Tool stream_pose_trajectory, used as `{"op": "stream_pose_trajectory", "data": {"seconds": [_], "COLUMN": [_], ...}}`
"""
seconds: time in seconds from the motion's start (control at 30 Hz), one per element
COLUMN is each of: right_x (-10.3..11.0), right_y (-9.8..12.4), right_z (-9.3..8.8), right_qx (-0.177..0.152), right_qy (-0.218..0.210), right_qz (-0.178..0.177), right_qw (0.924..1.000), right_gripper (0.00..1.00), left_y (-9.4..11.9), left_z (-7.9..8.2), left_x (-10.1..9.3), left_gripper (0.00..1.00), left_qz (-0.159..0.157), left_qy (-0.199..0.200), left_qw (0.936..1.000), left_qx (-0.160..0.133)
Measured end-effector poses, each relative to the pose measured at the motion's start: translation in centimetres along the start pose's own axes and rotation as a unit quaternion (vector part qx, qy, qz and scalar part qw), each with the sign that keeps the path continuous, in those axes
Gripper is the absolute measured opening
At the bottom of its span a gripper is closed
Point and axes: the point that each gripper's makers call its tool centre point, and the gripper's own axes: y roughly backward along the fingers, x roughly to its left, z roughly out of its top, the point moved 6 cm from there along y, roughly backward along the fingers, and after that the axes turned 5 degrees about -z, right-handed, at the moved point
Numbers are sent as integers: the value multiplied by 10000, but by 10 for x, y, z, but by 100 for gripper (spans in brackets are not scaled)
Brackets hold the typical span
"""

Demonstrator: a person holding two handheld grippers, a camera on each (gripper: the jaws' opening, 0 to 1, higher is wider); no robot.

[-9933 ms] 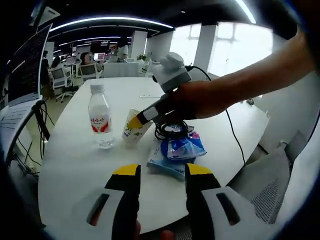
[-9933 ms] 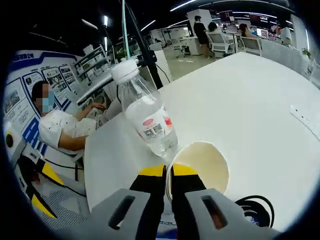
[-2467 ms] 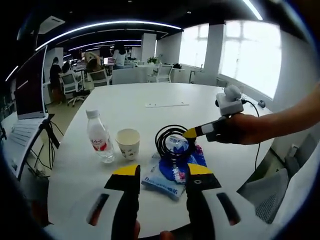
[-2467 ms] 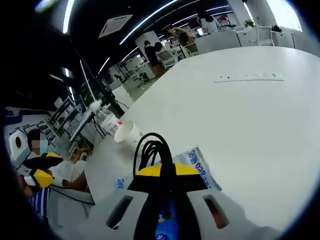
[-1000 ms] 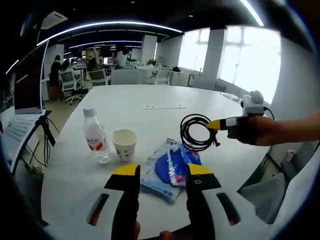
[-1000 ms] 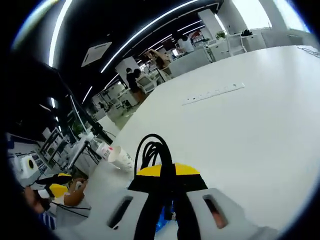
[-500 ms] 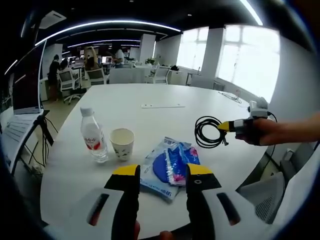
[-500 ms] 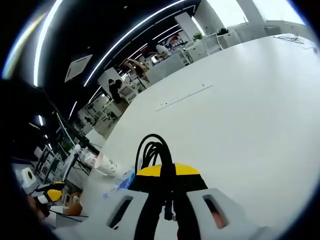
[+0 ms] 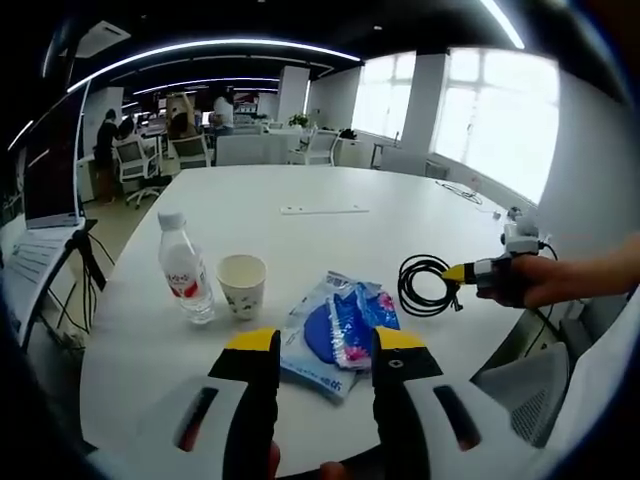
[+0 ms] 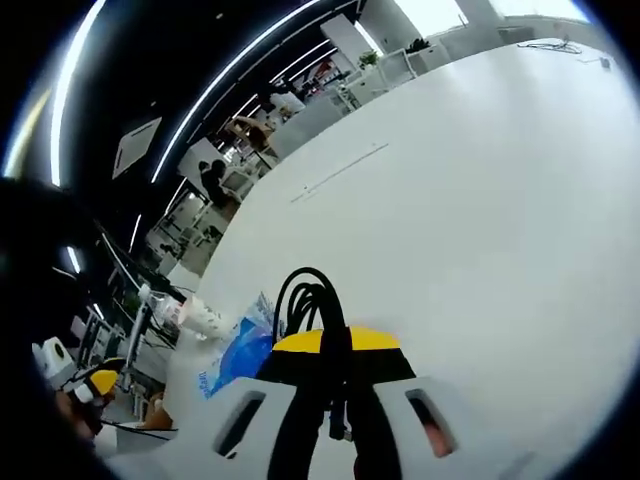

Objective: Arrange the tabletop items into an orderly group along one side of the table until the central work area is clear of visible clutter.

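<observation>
Both views are bright on the white desk (image 9: 330,200) and dim toward the ceiling. In the left gripper view, daylight pours from the windows (image 9: 500,120) at 2 o'clock, blown out to white, and curved ceiling strip lights (image 9: 210,48) glow at 11 o'clock. Shadows under things on the desk are soft and faint. Fisheye distortion bends straight lines near the edges. The right gripper view is strongly tilted; its far background at 10 o'clock is small and soft.

Office chairs (image 9: 160,155) and standing people (image 9: 108,135) beyond the white table (image 9: 330,195).
</observation>
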Motion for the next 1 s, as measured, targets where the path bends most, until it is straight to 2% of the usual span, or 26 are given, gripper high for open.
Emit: {"op": "stream_pose_trajectory", "data": {"seconds": [0.13,0.27,0.43,0.57,0.8,0.93,1.0], "right_x": [-1,-6,-9,-11,-13,-15,-15], "right_y": [-3,-5,-5,-5,-7,-6,-6], "right_z": [-10,-16,-23,-25,-26,-27,-28], "right_qx": [131,185,430,475,550,607,621], "right_qy": [160,66,362,506,509,483,485], "right_qz": [-97,-217,-327,-323,-324,-368,-316], "right_qw": [9997,9996,9979,9971,9967,9963,9964], "right_gripper": [4,5,6,7,9,17,16], "left_y": [1,3,3,3,3,3,3], "left_z": [0,1,0,1,1,1,1], "left_x": [1,2,2,3,3,4,4], "left_gripper": [35,35,35,35,35,35,35], "left_qz": [27,60,67,84,79,94,104], "left_qy": [23,34,34,35,23,28,40], "left_qw": [10000,10000,10000,10000,10000,10000,9999], "left_qx": [-7,-24,-12,-21,1,-11,-17]}}
